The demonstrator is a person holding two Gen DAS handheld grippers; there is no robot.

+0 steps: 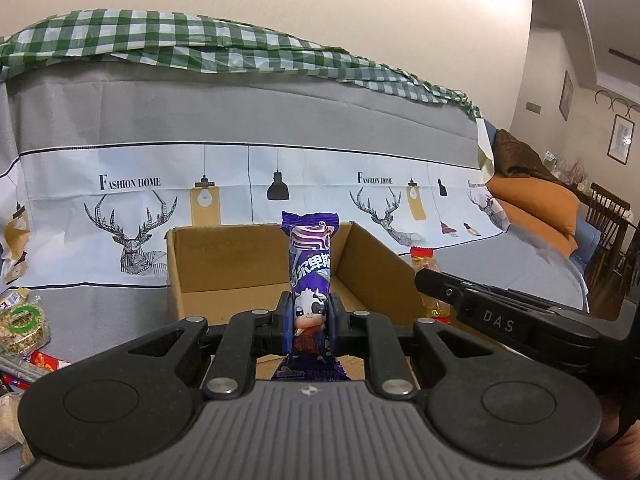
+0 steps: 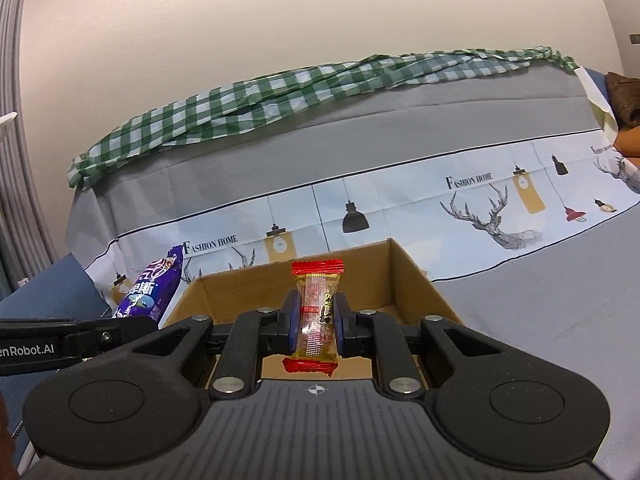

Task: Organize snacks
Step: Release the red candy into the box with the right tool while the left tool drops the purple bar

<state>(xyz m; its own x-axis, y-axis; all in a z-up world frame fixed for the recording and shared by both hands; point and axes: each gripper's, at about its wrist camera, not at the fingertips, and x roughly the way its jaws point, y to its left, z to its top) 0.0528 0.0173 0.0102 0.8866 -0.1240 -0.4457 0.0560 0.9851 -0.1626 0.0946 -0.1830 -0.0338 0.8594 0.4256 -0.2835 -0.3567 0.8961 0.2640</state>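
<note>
My left gripper (image 1: 310, 314) clamps a purple cow-print wrapper (image 1: 310, 276); my right gripper (image 2: 316, 320) clamps a red-ended clear candy packet (image 2: 316, 308). Centre each over the open brown cardboard box (image 2: 416, 276), frame centre, before releasing.

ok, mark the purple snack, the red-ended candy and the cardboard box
purple snack (image 1: 310, 276): left wrist view, wrapper middle above the claw.
red-ended candy (image 2: 316, 312): right wrist view, clear middle.
cardboard box (image 2: 412, 280): right wrist view, inner right wall.

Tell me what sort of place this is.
Probably a home living room: a sofa under a grey deer-print "Fashion Home" cover, framed pictures on the wall, and a dark wooden dining chair at the far right.
</note>
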